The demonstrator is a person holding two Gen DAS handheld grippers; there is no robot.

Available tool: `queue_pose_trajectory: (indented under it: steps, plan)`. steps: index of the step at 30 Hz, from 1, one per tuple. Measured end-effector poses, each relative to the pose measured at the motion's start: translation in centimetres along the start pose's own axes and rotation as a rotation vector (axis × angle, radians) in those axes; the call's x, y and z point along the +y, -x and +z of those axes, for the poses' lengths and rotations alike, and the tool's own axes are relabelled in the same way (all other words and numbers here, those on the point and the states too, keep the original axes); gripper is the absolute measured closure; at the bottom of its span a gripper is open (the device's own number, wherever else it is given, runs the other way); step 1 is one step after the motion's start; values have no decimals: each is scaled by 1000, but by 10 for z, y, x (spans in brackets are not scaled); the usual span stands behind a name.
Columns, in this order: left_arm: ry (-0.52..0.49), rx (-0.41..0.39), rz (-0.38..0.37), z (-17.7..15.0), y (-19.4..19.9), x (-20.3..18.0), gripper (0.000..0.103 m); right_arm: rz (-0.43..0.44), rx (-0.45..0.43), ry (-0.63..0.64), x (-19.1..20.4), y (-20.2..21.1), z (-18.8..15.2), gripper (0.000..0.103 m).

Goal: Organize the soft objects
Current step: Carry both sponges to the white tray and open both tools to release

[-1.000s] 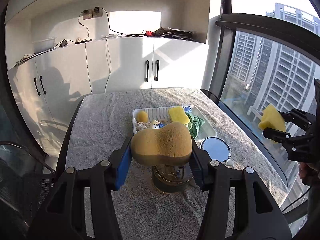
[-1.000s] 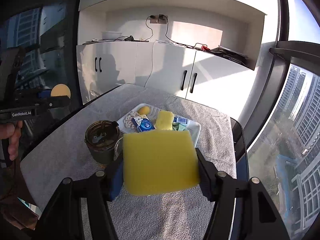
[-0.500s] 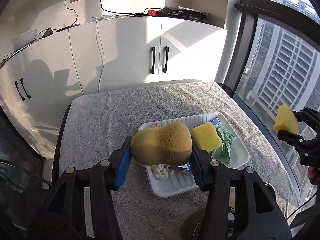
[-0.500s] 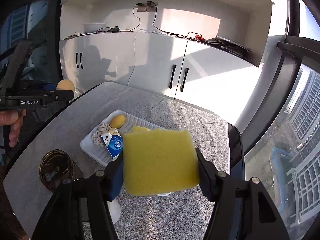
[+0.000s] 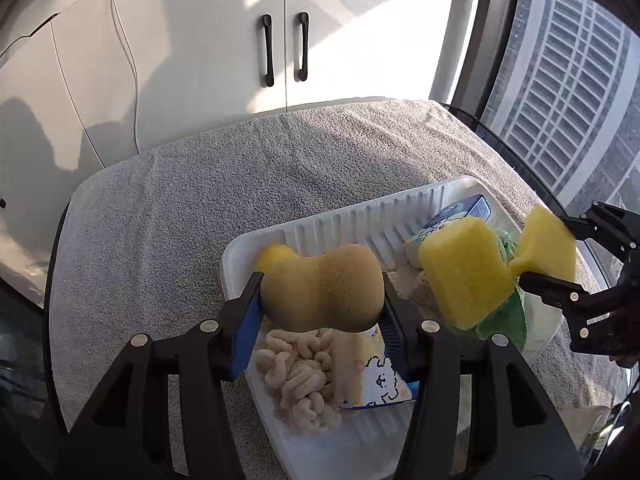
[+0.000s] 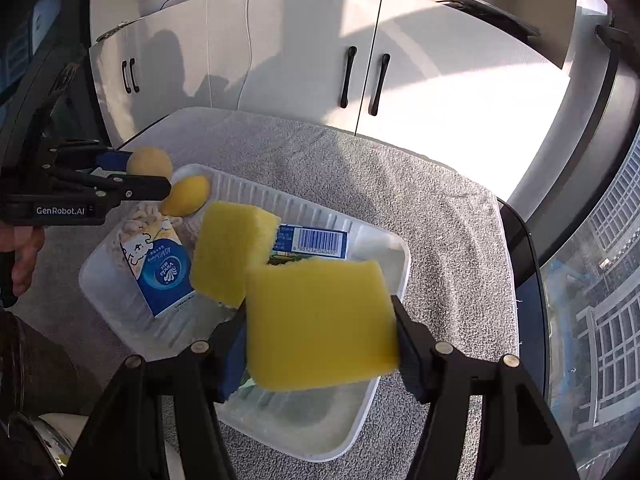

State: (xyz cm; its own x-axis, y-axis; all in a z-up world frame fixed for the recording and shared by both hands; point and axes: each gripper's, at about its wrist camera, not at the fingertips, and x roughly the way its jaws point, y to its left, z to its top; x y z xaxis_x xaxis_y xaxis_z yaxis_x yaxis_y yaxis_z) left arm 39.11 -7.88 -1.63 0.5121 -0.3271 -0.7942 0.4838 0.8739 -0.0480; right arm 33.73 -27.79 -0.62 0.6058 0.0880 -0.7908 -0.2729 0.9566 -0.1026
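"GenRobot.AI" is printed on the left gripper (image 6: 150,178); "Vinda" on the tissue pack (image 6: 160,272).

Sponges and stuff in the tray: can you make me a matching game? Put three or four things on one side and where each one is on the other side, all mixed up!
Things:
1. brown sponge
2. square yellow sponge
3. lemon
4. tissue pack

Places:
A. lying in a corner of the white tray
B. squeezed in the right gripper
C. standing in the tray, cartoon animal on it
D. squeezed in the left gripper

Pairs: 1-D, 2-B, 3-A, 4-C
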Motion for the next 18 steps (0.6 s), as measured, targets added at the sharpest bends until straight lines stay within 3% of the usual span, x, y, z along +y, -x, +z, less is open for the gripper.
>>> queue_pose_trajectory:
  steps: [4,7,14,18]
  plan:
    - [-15,32,28,-6,-26,-4,49,-9,36,9,3,-27,-12,38]
    - [-33,19,40,-6,-27,-6,46,-7,36,15,4,-33,-17,37]
    - [-28,12,37,-9,-26,-8,28,-9,36,16,4,-37,-22,35]
    - [-26,0,33,-10,-22,-9,26,0,41,20,5,-38,-23,29]
